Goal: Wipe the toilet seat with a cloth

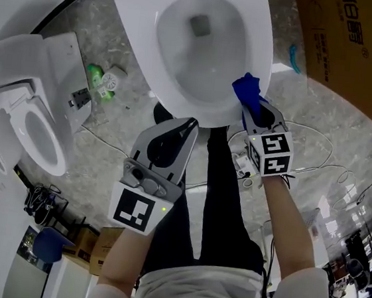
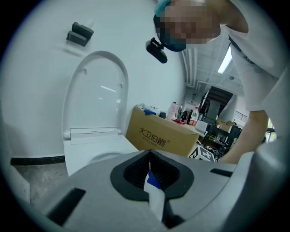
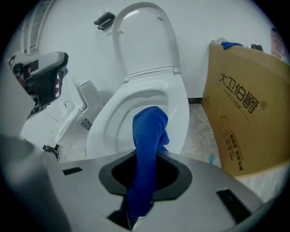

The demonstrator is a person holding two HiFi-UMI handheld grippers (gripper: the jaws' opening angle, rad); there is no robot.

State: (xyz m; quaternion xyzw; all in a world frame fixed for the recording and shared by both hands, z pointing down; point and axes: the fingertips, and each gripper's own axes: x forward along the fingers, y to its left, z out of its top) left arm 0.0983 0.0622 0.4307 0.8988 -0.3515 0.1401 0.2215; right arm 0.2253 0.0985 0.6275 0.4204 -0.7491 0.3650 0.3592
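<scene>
The blue cloth [image 1: 247,89] was clamped between the jaws of our right gripper [image 1: 252,109]. A twisted length of it stuck out ahead of the jaw tips, and its far end lay on the white oval toilet seat [image 1: 267,47]. In the right gripper view the cloth [image 3: 149,136] ran straight forward from the jaws onto the seat [image 3: 180,113], beside the open bowl.

The jaws of our left gripper [image 1: 188,125] were closed together on nothing, their tips meeting in a point aimed at the seat's near edge. We could not tell whether they touched it. That gripper sat to the left of the right jaws and apart from them.

Beyond both pairs of jaws the white toilet lid [image 3: 142,41] stood raised against the white wall. To the right of the right jaws a brown cardboard box [image 1: 358,44] with printed characters stood on the grey stone-patterned floor [image 1: 311,106]. To the left of the left jaws were a second white toilet [image 1: 34,134] and a small green-and-white package [image 1: 100,80] on the floor.
</scene>
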